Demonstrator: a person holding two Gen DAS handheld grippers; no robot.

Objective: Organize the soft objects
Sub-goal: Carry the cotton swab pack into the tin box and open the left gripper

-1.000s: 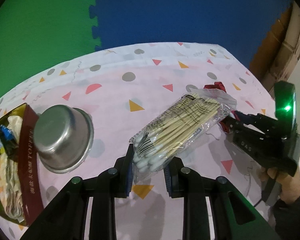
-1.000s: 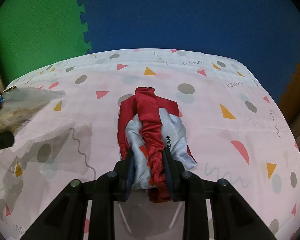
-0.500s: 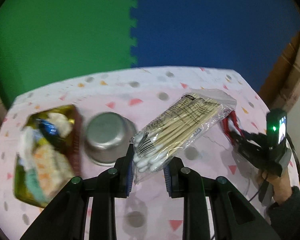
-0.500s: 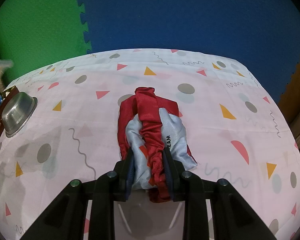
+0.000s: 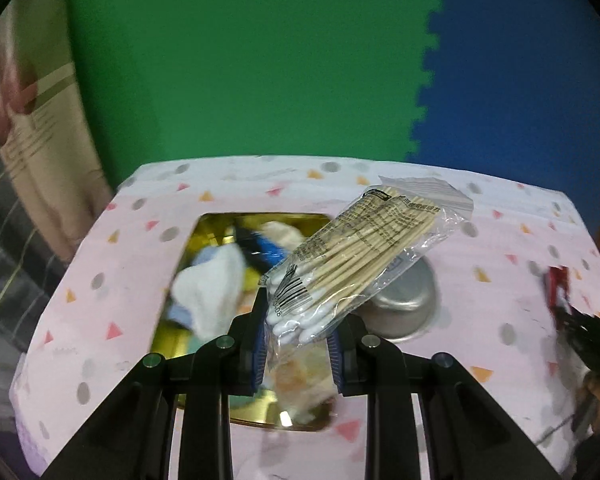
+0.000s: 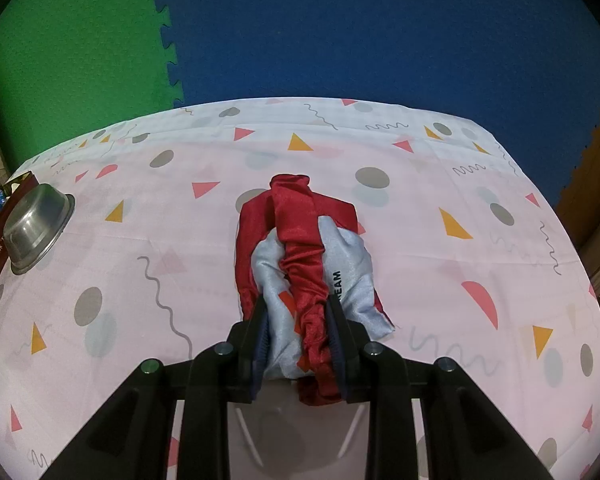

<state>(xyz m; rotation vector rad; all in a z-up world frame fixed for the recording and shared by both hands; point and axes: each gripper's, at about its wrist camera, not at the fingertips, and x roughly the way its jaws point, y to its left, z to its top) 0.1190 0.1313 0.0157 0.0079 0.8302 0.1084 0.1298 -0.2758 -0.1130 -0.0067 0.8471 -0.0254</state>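
My left gripper point(image 5: 300, 332) is shut on a clear bag of cotton swabs point(image 5: 356, 264), held in the air above a gold tin box point(image 5: 196, 240) that holds several soft items, white and blue cloths among them. My right gripper point(image 6: 300, 336) is shut on a red and pale-blue cloth pouch point(image 6: 304, 248) that rests on the patterned tablecloth point(image 6: 440, 288) in the middle of the right wrist view. The same right gripper point(image 5: 572, 312) shows at the right edge of the left wrist view, blurred.
A steel bowl point(image 5: 404, 300) stands just right of the tin box; it also shows as the steel bowl point(image 6: 36, 228) at the left edge of the right wrist view, leaning on the box's brown side. Green and blue foam mats back the table. Cardboard stands at the right.
My left gripper has swung left and up with the swab bag, from the table's middle to above the tin box. The right gripper and the pouch have stayed put.
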